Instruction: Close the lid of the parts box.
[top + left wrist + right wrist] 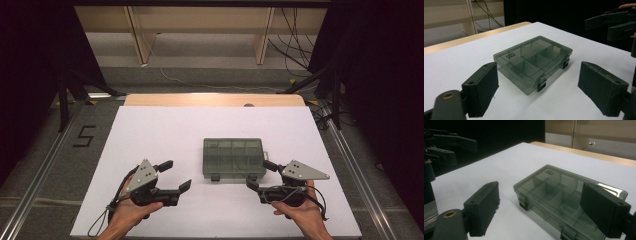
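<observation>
**Compartment box on white surface, two hand-held grippers beside it**

High view. One grey see-through box (233, 159) lay flat, lid shut, near the middle of the white surface (165, 130), its two dark latches facing the person. The left hand-held gripper (178, 174) was held by the left hand (131, 210) well to the left of the box, jaws spread apart with nothing between them, pointing right toward the box. The right hand-held gripper (261, 173) was held by the right hand (300, 212) just beside the box's near right corner, jaws likewise spread and pointing left; whether the upper jaw touched the box could not be told. A grey three-cornered plate sat on top of each gripper. A strip of pale wood (215, 100) ran along the far edge of the surface. A black figure 5 (84, 136) was marked on the floor at left.

Left gripper view. The box (534, 62) lay ahead, between the two spread jaws and apart from both. Its inner dividers and both latches were visible. The right hand-held gripper (621, 22) appeared at upper right, jaws apart.

Right gripper view. The box (564, 197) lay close ahead, with the right-hand jaw standing in front of its corner and the left-hand jaw clear of it. Jaws released, nothing held. The left hand-held gripper (449, 147) appeared at upper left.
</observation>
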Demonstrator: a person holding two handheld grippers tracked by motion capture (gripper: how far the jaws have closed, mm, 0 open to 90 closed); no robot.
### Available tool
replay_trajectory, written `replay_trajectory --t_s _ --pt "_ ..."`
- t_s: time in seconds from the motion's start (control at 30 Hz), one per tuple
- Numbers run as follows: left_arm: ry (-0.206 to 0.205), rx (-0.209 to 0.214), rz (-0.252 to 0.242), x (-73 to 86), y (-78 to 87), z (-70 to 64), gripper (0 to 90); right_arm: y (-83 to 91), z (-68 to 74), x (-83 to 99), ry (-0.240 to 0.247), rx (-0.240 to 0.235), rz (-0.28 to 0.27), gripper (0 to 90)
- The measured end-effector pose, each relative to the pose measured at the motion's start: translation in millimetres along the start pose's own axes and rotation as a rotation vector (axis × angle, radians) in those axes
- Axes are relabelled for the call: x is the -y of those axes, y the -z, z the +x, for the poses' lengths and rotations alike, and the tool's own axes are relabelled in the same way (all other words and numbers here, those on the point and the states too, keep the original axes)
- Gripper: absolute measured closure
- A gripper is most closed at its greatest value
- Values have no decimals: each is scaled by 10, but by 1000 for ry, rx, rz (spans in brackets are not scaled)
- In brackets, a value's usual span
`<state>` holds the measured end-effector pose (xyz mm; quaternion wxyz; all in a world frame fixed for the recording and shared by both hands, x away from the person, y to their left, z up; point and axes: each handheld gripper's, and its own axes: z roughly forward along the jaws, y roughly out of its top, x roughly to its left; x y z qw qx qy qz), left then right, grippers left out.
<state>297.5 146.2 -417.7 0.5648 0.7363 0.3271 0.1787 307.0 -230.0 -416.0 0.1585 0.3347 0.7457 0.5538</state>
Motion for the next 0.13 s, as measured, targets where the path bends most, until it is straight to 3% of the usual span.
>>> replay_trajectory --t_s 0.13 --pt "3 -1 1 4 -5 -3 159 10 1 -4 -4 6 15 170"
